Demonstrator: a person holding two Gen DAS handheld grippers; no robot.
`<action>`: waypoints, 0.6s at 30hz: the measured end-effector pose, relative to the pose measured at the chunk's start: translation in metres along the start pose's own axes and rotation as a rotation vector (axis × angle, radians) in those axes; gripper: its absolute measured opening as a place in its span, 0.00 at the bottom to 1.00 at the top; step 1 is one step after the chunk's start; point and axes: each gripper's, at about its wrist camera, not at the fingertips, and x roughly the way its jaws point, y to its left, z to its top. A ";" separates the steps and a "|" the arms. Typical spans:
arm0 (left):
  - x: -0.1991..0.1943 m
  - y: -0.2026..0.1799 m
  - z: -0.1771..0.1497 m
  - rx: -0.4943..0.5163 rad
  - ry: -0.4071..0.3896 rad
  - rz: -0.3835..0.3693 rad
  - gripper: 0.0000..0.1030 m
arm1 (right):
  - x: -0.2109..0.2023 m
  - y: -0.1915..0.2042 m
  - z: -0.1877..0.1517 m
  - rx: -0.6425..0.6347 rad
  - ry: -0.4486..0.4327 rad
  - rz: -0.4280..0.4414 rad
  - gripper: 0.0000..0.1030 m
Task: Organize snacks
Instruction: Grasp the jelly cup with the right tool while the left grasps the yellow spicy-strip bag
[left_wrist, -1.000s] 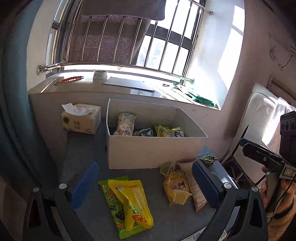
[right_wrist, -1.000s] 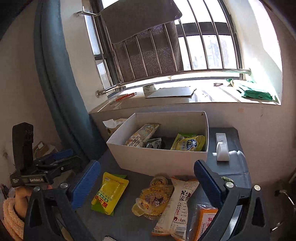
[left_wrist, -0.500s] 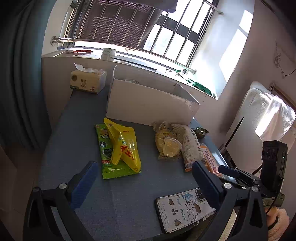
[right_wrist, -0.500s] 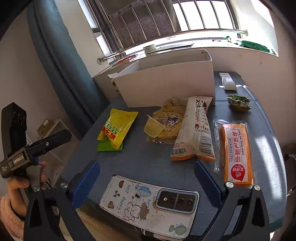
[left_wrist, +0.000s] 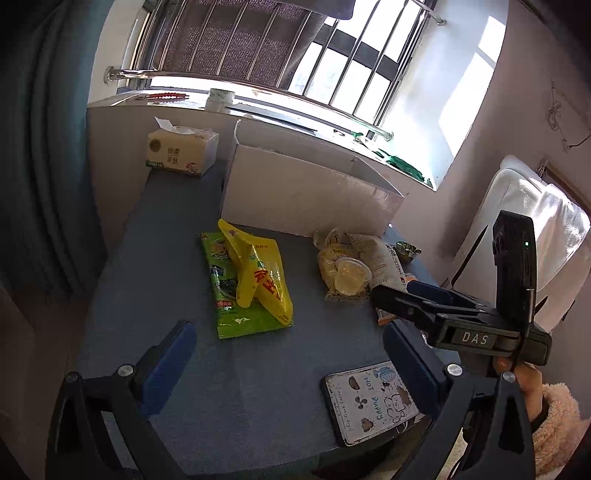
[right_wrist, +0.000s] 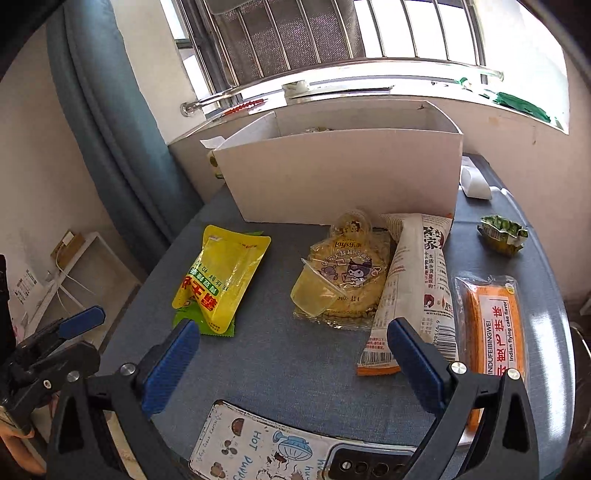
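A white cardboard box (left_wrist: 306, 195) (right_wrist: 343, 177) stands at the back of the blue-grey table (left_wrist: 177, 266). In front of it lie a yellow pouch (left_wrist: 262, 277) (right_wrist: 218, 277) on a green packet (left_wrist: 240, 314), a Lay's chip bag (right_wrist: 351, 269) with a clear jelly cup (right_wrist: 314, 295) (left_wrist: 351, 275) on it, a long white packet (right_wrist: 421, 280) and an orange cake packet (right_wrist: 495, 325). My left gripper (left_wrist: 288, 354) is open and empty above the table's near edge. My right gripper (right_wrist: 291, 354) is open and empty, low over the near edge, in front of the chip bag.
A phone in a cartoon case (left_wrist: 373, 402) (right_wrist: 280, 450) lies at the near edge. A tissue pack (left_wrist: 181, 153) sits left of the box. A small green foil snack (right_wrist: 502, 232) and a white object (right_wrist: 476, 181) lie at the right. A teal curtain (right_wrist: 110, 110) hangs left.
Both grippers pulled back from over the box to low positions near the table's front edge. The box's inside is now mostly hidden. Both stayed open.
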 end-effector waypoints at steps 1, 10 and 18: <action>-0.001 0.003 0.000 -0.010 0.002 0.001 1.00 | 0.007 0.003 0.004 -0.013 0.002 -0.015 1.00; -0.004 0.025 -0.002 -0.068 0.007 0.024 1.00 | 0.068 0.000 0.013 0.026 0.136 -0.024 0.96; 0.008 0.023 -0.003 -0.059 0.036 0.017 1.00 | 0.058 -0.014 0.017 -0.006 0.101 -0.024 0.49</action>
